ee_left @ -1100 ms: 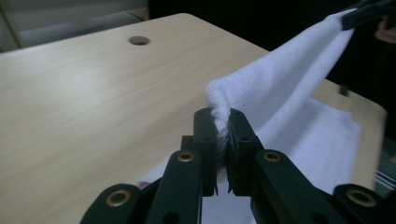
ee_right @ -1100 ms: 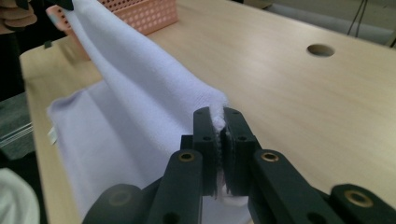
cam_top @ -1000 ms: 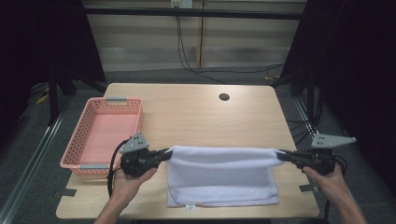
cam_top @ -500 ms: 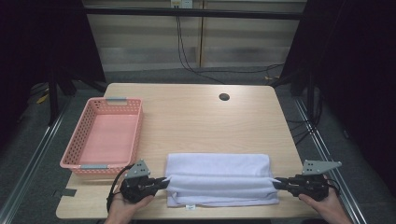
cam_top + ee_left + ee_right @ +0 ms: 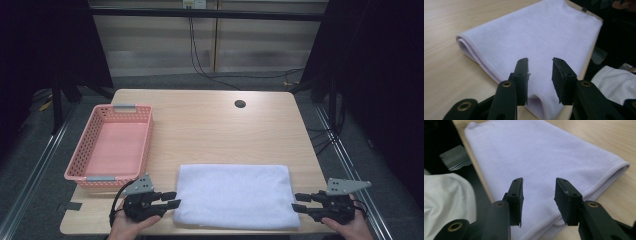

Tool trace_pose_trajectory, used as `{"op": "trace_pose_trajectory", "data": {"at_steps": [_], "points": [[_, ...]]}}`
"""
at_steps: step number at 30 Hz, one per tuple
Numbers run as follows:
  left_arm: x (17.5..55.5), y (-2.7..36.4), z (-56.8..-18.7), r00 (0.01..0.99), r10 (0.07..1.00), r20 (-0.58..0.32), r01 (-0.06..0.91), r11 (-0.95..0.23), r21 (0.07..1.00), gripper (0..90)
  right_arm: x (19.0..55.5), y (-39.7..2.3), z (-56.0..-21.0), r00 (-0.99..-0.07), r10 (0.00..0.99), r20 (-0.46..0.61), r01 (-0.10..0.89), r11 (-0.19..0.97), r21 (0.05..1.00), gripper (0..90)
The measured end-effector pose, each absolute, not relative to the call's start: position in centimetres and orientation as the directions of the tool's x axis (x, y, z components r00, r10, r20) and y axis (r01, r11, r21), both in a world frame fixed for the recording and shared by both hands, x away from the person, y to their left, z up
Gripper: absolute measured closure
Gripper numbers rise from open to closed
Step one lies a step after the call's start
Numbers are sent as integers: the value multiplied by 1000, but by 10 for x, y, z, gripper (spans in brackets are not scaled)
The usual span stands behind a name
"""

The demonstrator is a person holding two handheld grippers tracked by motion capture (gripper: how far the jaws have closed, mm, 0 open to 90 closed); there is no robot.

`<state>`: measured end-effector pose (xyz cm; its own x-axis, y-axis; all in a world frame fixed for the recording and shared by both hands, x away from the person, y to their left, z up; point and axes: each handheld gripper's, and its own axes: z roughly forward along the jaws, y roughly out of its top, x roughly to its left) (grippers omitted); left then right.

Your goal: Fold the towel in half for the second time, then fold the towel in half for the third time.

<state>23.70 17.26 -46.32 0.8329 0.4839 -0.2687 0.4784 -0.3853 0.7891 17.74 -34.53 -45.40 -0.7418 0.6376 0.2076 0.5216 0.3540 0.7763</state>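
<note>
The towel [image 5: 234, 196] lies folded flat between the two claws, at the near edge of the tabletop [image 5: 210, 120], its short ends facing the claw tips. It looks soft, light and limp: it will sag and unfold if lifted by one layer, so a grip should pinch all layers together at a corner or along the rolled fold, not the loose hemmed edges. The cloth is thin enough that the pads must close almost fully to hold it, and its nap should give fair friction. The left claw [image 5: 170, 199] has just been opening; its jaws stand apart, a corner of the towel [image 5: 534, 37] lies low between them, puckered, and the pads do not press on it. The right claw [image 5: 298, 202] has also just been opening, its jaws parted over the towel's [image 5: 544, 152] near corner, with no grip. Beyond the left claw, well apart from the towel, sits a pink basket [image 5: 142, 137], empty.
</note>
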Motion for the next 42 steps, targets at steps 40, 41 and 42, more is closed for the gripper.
{"op": "trace_pose_trajectory", "data": {"at_steps": [40,41,42], "points": [[341,104,-468,815,501,-293,517,-398,758,444,233,-277,-461,-702,700,131,512,367,777,427],[343,104,-465,818,502,-283,510,-403,760,435,231,-265,-461,-721,680,135,505,381,774,418],[346,103,-462,821,507,-262,501,-420,757,433,230,-258,-461,-732,668,133,499,393,773,411]]}}
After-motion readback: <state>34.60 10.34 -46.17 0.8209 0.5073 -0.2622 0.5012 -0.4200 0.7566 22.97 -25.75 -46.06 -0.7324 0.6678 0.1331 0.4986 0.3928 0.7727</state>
